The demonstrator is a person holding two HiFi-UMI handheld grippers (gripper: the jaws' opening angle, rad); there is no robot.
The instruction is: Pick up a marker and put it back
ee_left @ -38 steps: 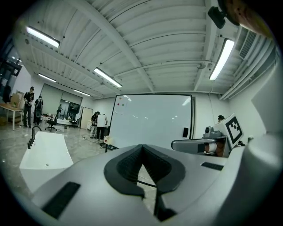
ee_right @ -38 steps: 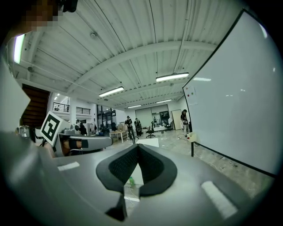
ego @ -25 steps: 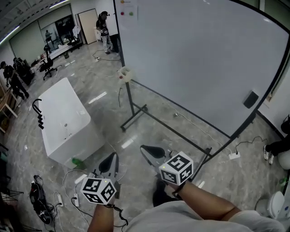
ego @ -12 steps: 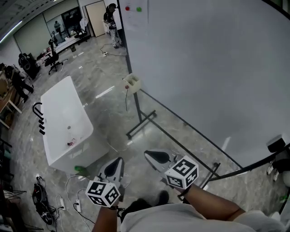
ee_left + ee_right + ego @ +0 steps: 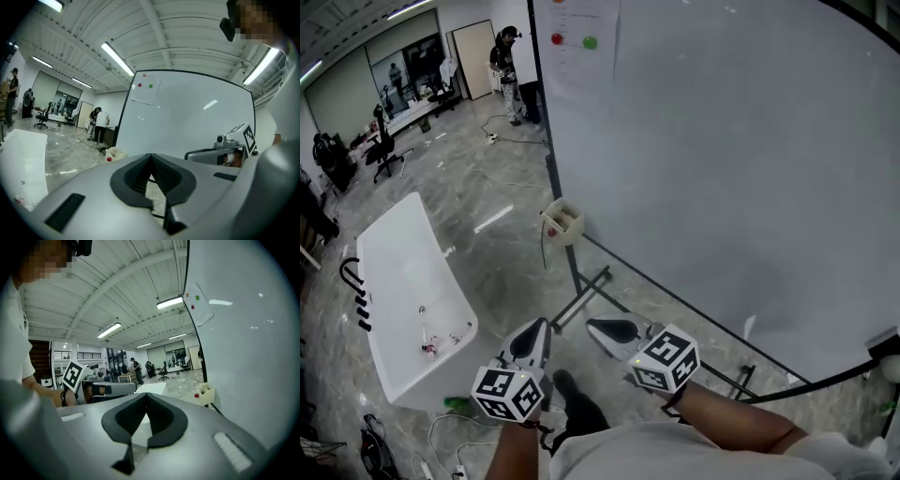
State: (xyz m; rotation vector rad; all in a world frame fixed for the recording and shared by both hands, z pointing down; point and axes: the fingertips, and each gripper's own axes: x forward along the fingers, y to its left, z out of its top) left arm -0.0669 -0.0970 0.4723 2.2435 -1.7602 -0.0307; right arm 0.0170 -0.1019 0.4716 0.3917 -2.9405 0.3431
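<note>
Left gripper (image 5: 531,335), right gripper (image 5: 612,330) — closed, whiteboard (image 5: 722,141) beside

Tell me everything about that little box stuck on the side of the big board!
The small cream open-topped box looks like plastic. It sits upright against the black-framed left edge of the big white whiteboard, low down near the bottom corner and well above the floor. A small round red thing shows at its lower side. What is inside the box is too small to tell. Nothing else touches it.
</note>
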